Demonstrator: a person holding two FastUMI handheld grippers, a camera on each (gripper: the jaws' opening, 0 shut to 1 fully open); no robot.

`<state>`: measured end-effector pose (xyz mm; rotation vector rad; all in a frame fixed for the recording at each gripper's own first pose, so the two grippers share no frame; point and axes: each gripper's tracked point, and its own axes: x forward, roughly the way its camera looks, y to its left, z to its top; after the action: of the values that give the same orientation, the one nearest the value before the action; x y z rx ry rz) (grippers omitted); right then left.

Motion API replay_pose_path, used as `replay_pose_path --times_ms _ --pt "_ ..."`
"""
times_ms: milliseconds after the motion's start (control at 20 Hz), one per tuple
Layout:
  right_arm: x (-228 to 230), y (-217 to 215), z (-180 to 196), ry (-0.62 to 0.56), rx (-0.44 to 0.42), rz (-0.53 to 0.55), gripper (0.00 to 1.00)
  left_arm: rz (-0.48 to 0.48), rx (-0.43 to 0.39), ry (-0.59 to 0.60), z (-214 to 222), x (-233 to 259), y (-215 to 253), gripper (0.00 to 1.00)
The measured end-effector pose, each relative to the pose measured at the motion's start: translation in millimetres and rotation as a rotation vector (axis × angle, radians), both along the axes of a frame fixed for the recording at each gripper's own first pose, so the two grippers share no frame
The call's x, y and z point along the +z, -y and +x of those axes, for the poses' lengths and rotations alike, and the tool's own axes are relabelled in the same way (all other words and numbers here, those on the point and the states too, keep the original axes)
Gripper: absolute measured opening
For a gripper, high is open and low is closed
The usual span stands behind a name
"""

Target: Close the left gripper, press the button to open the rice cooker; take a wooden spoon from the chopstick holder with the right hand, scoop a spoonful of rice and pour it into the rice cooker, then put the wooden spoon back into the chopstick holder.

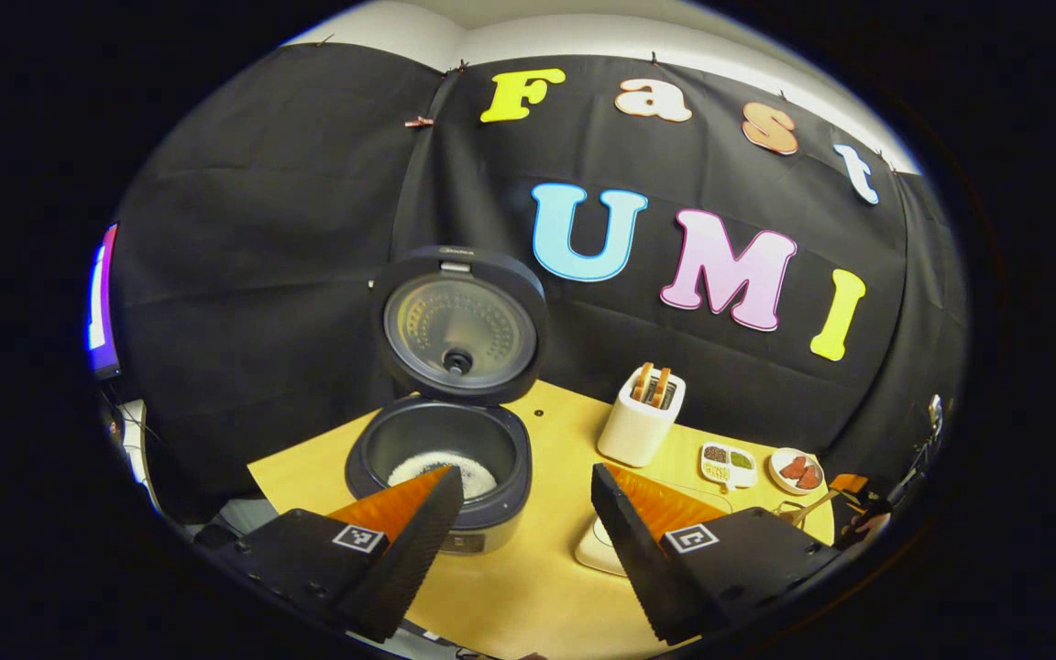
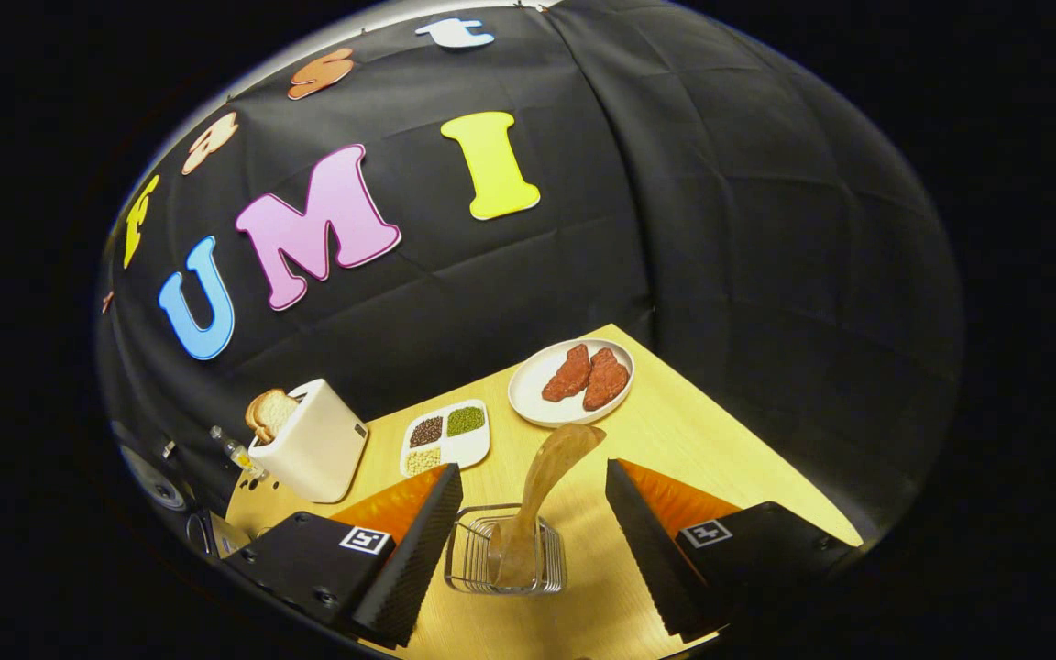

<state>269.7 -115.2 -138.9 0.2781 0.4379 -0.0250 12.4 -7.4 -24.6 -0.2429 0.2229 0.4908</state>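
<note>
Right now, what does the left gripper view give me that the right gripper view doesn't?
Left gripper view alone: the open cooker with rice in its pot and the lid raised. Right gripper view alone: the spoon standing in the wire holder, between the open right tool. Both: the toaster, divided dish and plate.

Dark grey rice cooker (image 1: 441,458); pale wooden spoon (image 2: 546,486); white toaster (image 2: 313,440)

One dark round rice cooker (image 1: 441,458), lid raised. One white toaster (image 2: 313,445) holding two bread slices (image 2: 269,412). One white three-compartment dish (image 2: 447,436). One white round plate (image 2: 533,390) carrying two red pieces (image 2: 588,374). One wire chopstick holder (image 2: 505,559) containing one wooden spoon (image 2: 546,477).
</note>
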Motion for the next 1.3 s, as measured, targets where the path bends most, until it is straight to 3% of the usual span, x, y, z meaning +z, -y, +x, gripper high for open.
replay_pose_path --times_ms 350,450,500,600,700,850,1150,1300 --pt "-35.1 8.2 30.1 -0.082 -0.069 0.118 0.94 0.003 -0.012 -0.101 5.5 -27.3 34.0 0.95" --pt "-39.6 7.6 33.4 -0.113 -0.086 0.172 0.78 0.018 0.011 -0.115 3.1 -29.2 33.4 0.96" --pt "-43.1 5.2 32.3 -0.134 -0.09 0.203 0.62 0.015 0.019 -0.114 2.4 -29.4 34.7 0.95" --pt "-42.8 5.6 33.6 -0.164 -0.115 0.246 0.47 -0.004 0.019 -0.109 2.5 -31.6 40.5 0.95" --pt "-44.2 7.1 34.6 -0.177 -0.16 0.252 0.24 -0.012 0.022 -0.11 1.3 -35.5 43.5 0.95" --pt "-29.3 -12.5 27.2 -0.175 -0.109 0.305 0.19 -0.025 0.026 -0.1 -5.0 -38.6 46.3 0.95" --pt "16.6 -17.5 21.9 -0.065 -0.088 0.277 0.19 -0.063 0.009 -0.08 -15.4 -43.1 40.8 0.96" --pt "45.4 -22.1 13.1 -0.008 -0.088 0.258 0.19 -0.032 0.016 -0.061 -21.3 -39.5 21.2 0.95"
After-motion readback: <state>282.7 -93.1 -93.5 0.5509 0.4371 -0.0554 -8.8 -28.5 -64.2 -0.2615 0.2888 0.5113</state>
